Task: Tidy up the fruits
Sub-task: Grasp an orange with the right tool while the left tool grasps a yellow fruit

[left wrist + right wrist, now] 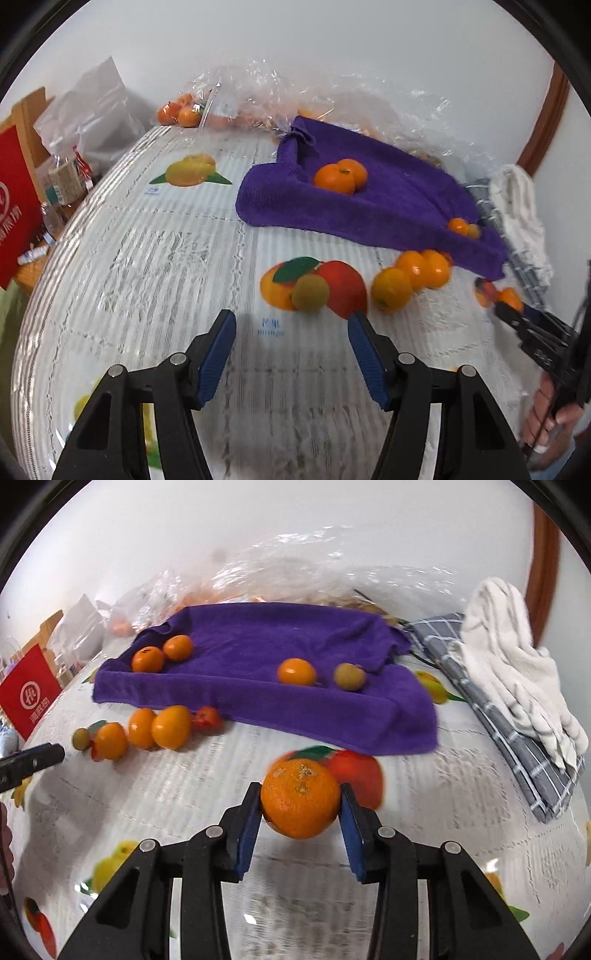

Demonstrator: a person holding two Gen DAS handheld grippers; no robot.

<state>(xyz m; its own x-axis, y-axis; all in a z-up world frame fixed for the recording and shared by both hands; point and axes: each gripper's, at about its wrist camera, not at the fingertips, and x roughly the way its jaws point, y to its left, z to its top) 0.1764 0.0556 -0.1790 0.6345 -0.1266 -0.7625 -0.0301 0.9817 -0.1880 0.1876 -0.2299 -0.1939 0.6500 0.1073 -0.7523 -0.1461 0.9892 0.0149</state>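
1. Pinching a large orange, the right tongs hold it between their blue pads at the lower middle of the right wrist view; both pads press on the fruit's sides.
2. Spread apart with nothing between them, the left tongs hang over the bench, which wears a white cloth printed with fruit pictures.
3. A purple towel lies rumpled on the bench at about 12 o'clock from the right tongs. On it, toward 10 o'clock, sit two small oranges touching each other; nearer 12 o'clock sit one more orange and, just beside it, a small greenish-brown fruit.
4. Off the towel, at about 10 o'clock, a row of three oranges rests on the bench close together, with a small red fruit at its right end and a small green fruit at its left end (in the left wrist view this green fruit sits just ahead of the left tongs, at 12 o'clock).
5. At 2 o'clock from the right tongs, a grey checked cloth lies on the bench with a white towel heaped on it.
6. Clear plastic wrap is bunched behind the purple towel, against the wall.
7. A red bag stands at the bench's far left, near 9 o'clock.
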